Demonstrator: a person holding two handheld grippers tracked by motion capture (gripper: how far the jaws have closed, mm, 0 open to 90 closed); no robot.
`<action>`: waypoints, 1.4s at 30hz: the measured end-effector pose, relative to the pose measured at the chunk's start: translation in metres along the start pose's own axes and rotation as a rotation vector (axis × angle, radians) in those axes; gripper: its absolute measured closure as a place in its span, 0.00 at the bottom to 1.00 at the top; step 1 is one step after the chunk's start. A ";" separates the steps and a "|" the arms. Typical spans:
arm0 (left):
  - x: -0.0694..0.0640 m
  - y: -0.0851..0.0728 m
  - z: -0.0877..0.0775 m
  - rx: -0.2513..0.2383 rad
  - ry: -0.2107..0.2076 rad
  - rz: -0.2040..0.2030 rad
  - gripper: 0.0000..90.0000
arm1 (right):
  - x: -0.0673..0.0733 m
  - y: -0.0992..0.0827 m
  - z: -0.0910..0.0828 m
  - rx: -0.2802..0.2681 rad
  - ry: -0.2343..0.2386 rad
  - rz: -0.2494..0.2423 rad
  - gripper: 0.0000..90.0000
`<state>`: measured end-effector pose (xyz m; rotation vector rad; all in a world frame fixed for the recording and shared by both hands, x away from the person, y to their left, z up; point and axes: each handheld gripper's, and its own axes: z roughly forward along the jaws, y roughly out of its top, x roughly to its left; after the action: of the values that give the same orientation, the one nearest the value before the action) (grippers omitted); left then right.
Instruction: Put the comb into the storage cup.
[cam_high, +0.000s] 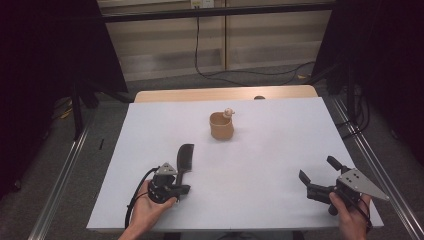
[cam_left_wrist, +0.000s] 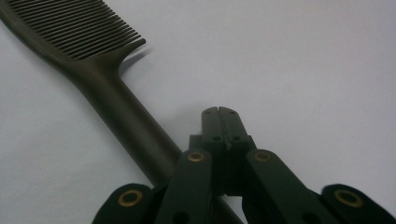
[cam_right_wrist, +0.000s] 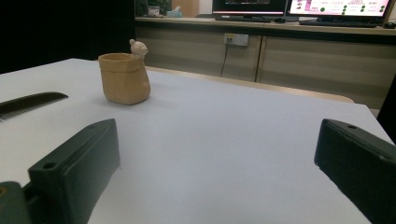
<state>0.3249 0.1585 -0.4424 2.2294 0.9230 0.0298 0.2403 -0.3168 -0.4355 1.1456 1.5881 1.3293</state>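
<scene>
Resting my left gripper (cam_high: 184, 189) on the white table sheet (cam_high: 280, 155) right at the handle end of the black comb (cam_high: 184, 159). In the left gripper view the jaws are pressed together with nothing between them, and the comb (cam_left_wrist: 116, 102) lies flat just to their left, its handle running down past the linkage and its teeth pointing away. So nothing is grasped yet; I judge this as the approach step for picking up the comb.

My right gripper (cam_high: 320, 179) sits well apart at the near right of the sheet, jaws spread wide and empty (idle for now, as far as I can judge).

A tan cup (cam_high: 221, 126) with a small pale figure on its rim stands upright toward the far middle of the sheet, well apart from both grippers. It is the likely place for the comb, though that is my guess.

Next move calls for: opening the left jaws, shifting sideways over the handle, and closing across its narrow width. The handle lies flat on the sheet, so the lower jaw must get under an edge; slipping is the risk.

Surface: plain white sheet over a wooden tabletop (cam_high: 225, 93), matte, uncluttered. Room: dim, grey floor, a cable (cam_high: 235, 75) trailing along it, pale cabinets behind, lit monitors (cam_right_wrist: 336, 6) on the counter in the right gripper view.
</scene>
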 end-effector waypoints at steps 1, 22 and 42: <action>0.000 0.000 0.000 -0.001 0.000 -0.006 1.00 | 0.000 0.000 0.000 0.000 0.000 -0.001 0.00; 0.002 -0.003 -0.005 0.019 0.001 -0.016 1.00 | 0.000 0.000 -0.001 -0.002 0.001 0.001 0.00; 0.004 -0.003 -0.010 0.054 -0.004 -0.005 1.00 | 0.000 0.000 0.000 -0.001 0.001 -0.004 0.00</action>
<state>0.3236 0.1685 -0.4383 2.2762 0.9369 -0.0024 0.2401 -0.3168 -0.4355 1.1412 1.5897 1.3282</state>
